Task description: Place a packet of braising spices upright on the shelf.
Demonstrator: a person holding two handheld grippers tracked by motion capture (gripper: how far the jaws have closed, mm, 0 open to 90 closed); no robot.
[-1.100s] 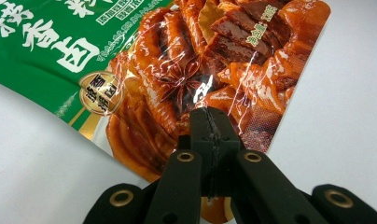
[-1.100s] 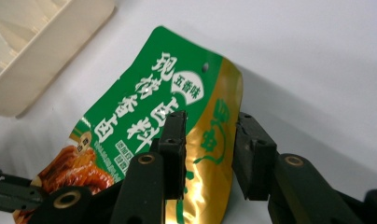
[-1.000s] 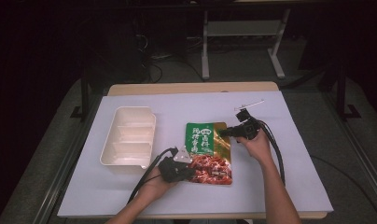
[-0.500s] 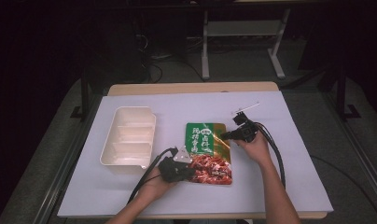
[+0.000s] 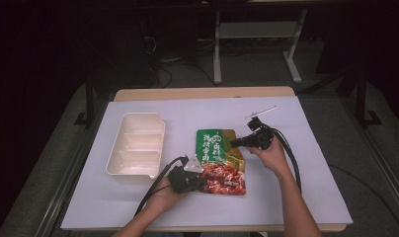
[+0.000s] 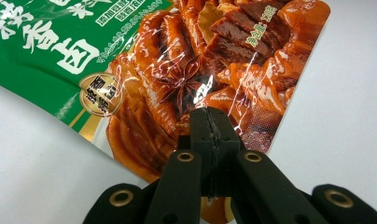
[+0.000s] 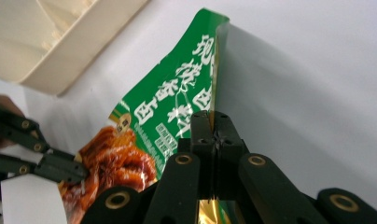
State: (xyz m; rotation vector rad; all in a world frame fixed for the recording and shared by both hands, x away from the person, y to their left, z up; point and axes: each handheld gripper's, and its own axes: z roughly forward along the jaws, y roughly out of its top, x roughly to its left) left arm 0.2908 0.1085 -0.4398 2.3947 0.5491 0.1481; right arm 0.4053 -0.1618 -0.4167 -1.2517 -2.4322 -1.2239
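With both claws clamped on the pouch [image 5: 219,160], its long axis runs from the left gripper [image 5: 200,182] to the right gripper [image 5: 235,143].

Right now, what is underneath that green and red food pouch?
The food pouch lies on the white sheet covering the table. Its right edge is lifted, pinched by the right gripper, with only bare sheet beneath. The flat middle hides whatever is directly under it.
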